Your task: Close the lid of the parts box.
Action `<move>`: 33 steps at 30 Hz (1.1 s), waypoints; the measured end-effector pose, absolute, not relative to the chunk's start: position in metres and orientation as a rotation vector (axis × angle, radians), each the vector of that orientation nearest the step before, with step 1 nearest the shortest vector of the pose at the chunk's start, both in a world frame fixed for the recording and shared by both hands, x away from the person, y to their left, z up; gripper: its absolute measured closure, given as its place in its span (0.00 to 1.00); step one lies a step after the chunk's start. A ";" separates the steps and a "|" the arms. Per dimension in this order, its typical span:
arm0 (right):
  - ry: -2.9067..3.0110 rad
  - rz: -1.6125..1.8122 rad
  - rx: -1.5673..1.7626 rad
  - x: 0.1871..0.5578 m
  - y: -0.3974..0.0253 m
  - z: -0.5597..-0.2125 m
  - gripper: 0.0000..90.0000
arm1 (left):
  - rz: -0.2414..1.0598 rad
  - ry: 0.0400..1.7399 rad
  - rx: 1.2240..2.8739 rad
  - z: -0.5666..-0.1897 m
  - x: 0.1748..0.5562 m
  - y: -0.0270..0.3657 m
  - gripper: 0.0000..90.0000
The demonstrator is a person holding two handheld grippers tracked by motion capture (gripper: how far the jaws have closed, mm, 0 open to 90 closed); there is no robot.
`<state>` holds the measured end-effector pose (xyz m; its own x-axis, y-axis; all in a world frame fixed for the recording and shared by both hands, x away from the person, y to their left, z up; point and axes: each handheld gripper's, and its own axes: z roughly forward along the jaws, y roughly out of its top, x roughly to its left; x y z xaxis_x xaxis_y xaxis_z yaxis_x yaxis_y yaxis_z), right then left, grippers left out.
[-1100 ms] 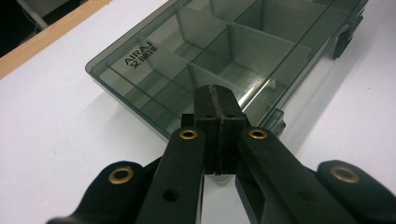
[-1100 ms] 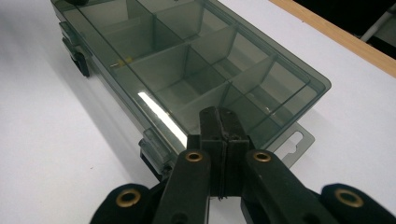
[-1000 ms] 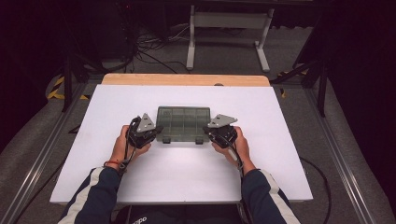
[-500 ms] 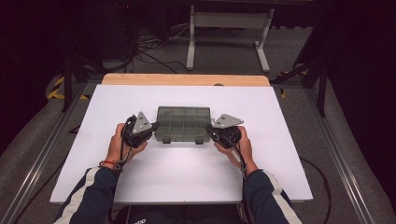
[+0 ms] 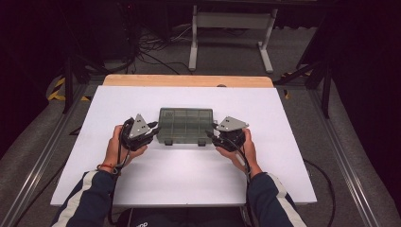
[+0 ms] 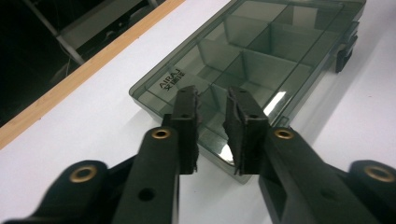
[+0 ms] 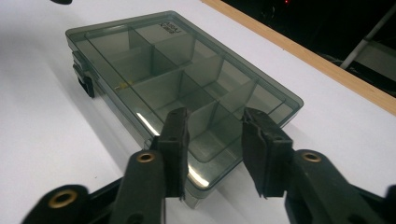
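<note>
A smoke-grey see-through organiser box (image 5: 185,124) lies closed on the white table (image 5: 189,179), its two latches facing the person. Its divided compartments look empty. My left gripper (image 5: 151,132) is at the box's left end. In the left gripper view this gripper (image 6: 211,100) hovers over the box (image 6: 261,51) corner, open by a narrow gap with nothing in it. My right gripper (image 5: 213,135) is at the right end. In the right gripper view it (image 7: 215,121) stands open wider, its fingers over the near corner of the box (image 7: 173,70), holding nothing.
The table's far edge is a wooden strip (image 5: 188,81). Beyond it stand a white metal frame (image 5: 231,28) and loose cables (image 5: 142,52) on the floor. Metal rails (image 5: 340,156) run along both sides of the table.
Both hands have shifted very slightly outward and turned a little. The box has not moved.
</note>
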<state>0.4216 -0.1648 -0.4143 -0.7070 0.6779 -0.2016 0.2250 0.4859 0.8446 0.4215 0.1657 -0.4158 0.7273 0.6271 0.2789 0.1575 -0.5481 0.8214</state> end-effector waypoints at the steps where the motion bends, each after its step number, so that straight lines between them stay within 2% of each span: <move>1: 2.214 1.160 0.743 0.422 -0.165 -0.414 0.62 | 0.708 0.594 2.083 -0.416 0.420 0.166 0.75; 5: 2.214 1.165 0.748 0.422 -0.165 -0.415 0.55 | 0.717 0.581 2.083 -0.417 0.418 0.167 0.64; 6: 2.215 1.167 0.750 0.422 -0.165 -0.416 0.52 | 0.726 0.582 2.085 -0.417 0.417 0.167 0.64; 10: 2.203 1.168 0.771 0.422 -0.164 -0.417 0.35 | 0.745 0.590 2.074 -0.419 0.413 0.169 0.43; 13: 2.186 1.153 0.782 0.420 -0.163 -0.418 0.25 | 0.731 0.594 2.065 -0.420 0.411 0.170 0.31; 16: 2.186 1.122 0.787 0.420 -0.163 -0.418 0.20 | 0.721 0.597 2.069 -0.420 0.411 0.169 0.20; 17: 2.183 1.121 0.786 0.420 -0.163 -0.418 0.18 | 0.716 0.599 2.070 -0.420 0.410 0.169 0.20; 18: 2.163 1.137 0.794 0.419 -0.165 -0.417 0.15 | 0.697 0.596 2.061 -0.420 0.409 0.169 0.14; 24: 2.142 1.156 0.805 0.418 -0.168 -0.415 0.09 | 0.698 0.571 2.046 -0.418 0.403 0.165 0.07; 33: 2.114 1.209 0.780 0.414 -0.170 -0.408 0.07 | 0.707 0.554 2.007 -0.415 0.397 0.166 0.06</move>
